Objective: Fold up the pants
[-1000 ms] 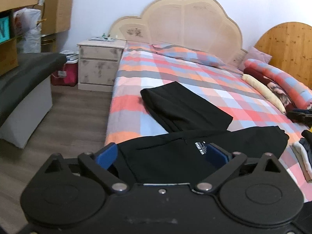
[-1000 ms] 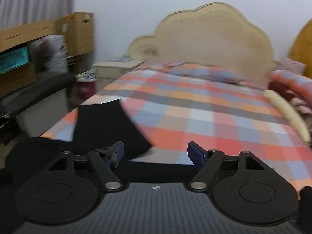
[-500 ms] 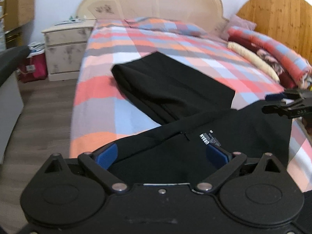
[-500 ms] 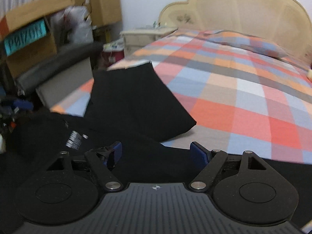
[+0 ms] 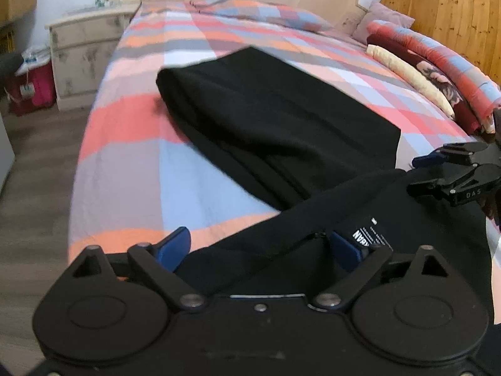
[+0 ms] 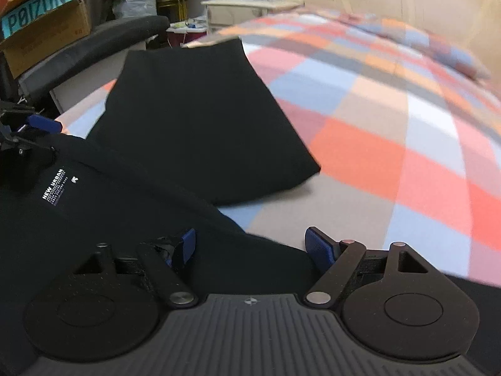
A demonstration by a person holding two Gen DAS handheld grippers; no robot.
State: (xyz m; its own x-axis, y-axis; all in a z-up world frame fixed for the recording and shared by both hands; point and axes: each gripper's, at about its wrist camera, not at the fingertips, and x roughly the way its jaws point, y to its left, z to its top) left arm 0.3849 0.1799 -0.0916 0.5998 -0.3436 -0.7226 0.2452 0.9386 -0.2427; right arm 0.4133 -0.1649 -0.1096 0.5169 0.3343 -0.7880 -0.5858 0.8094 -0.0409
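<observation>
Black pants lie on the plaid bed, legs doubled over and stretching toward the headboard, the waist end nearest me. A white-lettered label shows inside the waistband. My left gripper hovers low over the waistband's left part, its jaws wide and closing, with fabric between the blue fingers but no pad pressing on it. My right gripper stands open over the waistband's right part, also with cloth below its fingers. Each gripper shows at the edge of the other's view: the right gripper and the left gripper.
A pale nightstand stands left of the bed, with wooden floor in front of it. Rolled blankets line the bed's right side, and a pillow lies by the headboard. Cardboard boxes and a dark padded seat stand to the left.
Both grippers have dropped and tilted down toward the waist end of the pants, which now fills more of each view. The pants themselves have not moved.
</observation>
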